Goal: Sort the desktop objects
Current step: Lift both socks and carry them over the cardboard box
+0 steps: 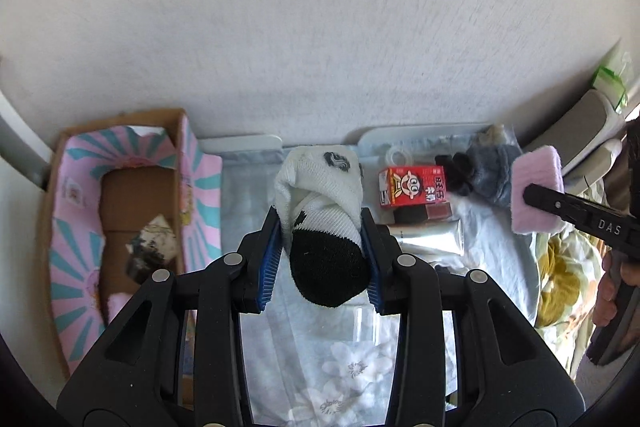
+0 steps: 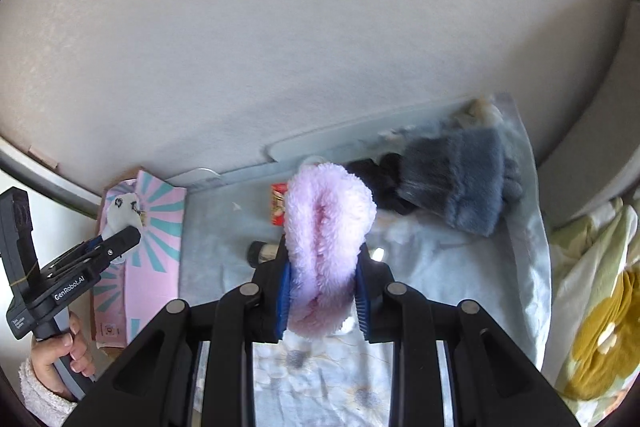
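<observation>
My left gripper (image 1: 322,247) is shut on a white sock with a black toe (image 1: 320,211), held up above the table. My right gripper (image 2: 323,291) is shut on a fluffy pink sock (image 2: 326,239), also lifted clear of the surface. In the left wrist view the pink sock (image 1: 534,199) shows at the far right in the other gripper. The white sock (image 2: 122,213) appears at the left of the right wrist view, over the box. On the table lie a red snack carton (image 1: 414,185), a grey furry glove (image 2: 460,179), a black item (image 1: 454,171) and a silver tube (image 1: 430,241).
An open cardboard box with pink and teal flaps (image 1: 76,203) stands at the left, with a crumpled wrapper (image 1: 154,247) inside. The table has a pale floral cover (image 2: 440,267) and meets a white wall. A yellow-flowered cloth (image 2: 596,327) lies to the right. A hand (image 2: 60,355) holds the left gripper's handle.
</observation>
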The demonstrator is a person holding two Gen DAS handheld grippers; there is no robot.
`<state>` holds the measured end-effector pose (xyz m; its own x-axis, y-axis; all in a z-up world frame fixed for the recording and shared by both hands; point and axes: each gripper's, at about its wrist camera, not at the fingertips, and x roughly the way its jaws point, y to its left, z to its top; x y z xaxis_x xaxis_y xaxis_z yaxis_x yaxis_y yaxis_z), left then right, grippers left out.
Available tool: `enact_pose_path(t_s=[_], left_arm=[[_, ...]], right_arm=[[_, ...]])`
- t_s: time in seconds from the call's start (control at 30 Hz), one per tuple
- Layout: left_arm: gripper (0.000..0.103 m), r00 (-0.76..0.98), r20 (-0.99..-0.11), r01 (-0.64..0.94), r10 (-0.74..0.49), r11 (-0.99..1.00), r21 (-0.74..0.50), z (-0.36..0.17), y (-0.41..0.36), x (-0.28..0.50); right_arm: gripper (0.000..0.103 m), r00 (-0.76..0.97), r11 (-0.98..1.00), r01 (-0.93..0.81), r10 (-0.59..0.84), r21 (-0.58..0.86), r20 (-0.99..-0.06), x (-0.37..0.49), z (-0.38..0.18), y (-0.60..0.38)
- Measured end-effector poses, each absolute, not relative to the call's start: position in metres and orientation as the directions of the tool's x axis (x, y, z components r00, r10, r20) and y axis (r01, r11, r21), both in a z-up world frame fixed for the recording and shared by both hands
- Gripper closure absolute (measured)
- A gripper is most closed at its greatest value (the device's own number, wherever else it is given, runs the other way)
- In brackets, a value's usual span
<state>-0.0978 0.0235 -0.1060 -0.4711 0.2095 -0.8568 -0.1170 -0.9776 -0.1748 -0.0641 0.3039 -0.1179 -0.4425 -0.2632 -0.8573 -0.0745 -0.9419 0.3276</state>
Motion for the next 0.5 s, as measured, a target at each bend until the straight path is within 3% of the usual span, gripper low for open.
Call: enact_pose_path(t_s=[0.5], left_arm=[[0.07, -0.559, -0.818, 0.024, 0.134, -0.984, -0.177, -0.071, -0.041, -0.062]], right_arm=[[0.078, -0.458, -0.939, 0.152, -0.342, 0.307, -0.82, -0.091, -0.077, 0.225]])
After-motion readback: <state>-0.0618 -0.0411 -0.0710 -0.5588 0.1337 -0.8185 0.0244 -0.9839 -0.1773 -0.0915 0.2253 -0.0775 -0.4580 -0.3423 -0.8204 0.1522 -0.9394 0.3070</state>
